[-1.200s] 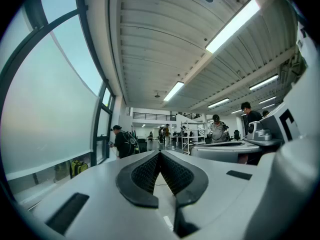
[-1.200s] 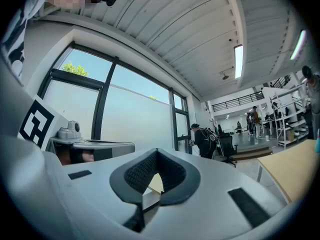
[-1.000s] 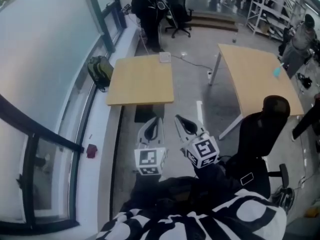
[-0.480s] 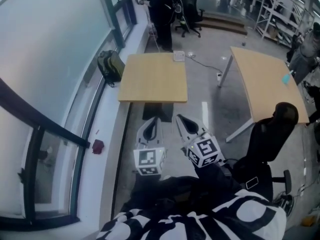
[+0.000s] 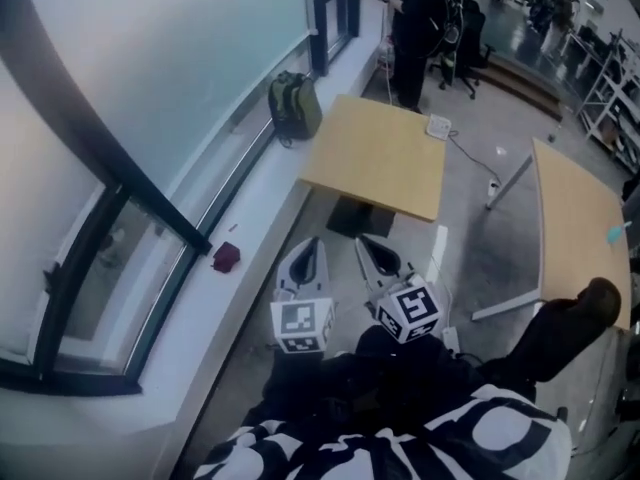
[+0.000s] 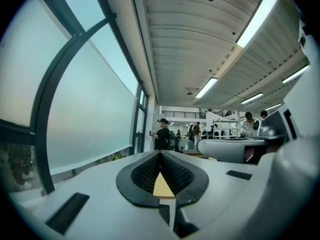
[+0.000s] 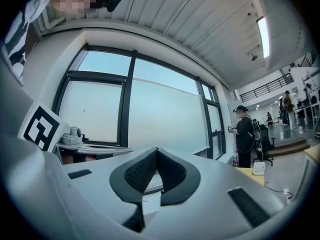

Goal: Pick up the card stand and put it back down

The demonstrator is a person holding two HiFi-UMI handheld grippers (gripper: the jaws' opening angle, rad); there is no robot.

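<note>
A small white card stand (image 5: pixel 438 125) sits at the far edge of a light wooden table (image 5: pixel 377 158), well ahead of both grippers; it also shows small in the right gripper view as the card stand (image 7: pixel 258 168). My left gripper (image 5: pixel 306 249) and right gripper (image 5: pixel 371 247) are held side by side close to my body, pointing level over the floor short of the table. Both are shut with nothing between the jaws. The left gripper (image 6: pixel 160 154) looks toward the table, the right gripper (image 7: pixel 157 151) toward the window.
A large window with dark frames (image 5: pixel 150 198) runs along the left, with a white sill holding a small dark red object (image 5: pixel 226 257). A green backpack (image 5: pixel 294 105) leans by the window. A person (image 5: pixel 418 28) stands beyond the table. A second table (image 5: pixel 580 223) and black chair (image 5: pixel 560 338) are at right.
The view has swung toward the window; the table and card stand now lie further right in the head view. Both grippers travelled along with me, still shut and side by side.
</note>
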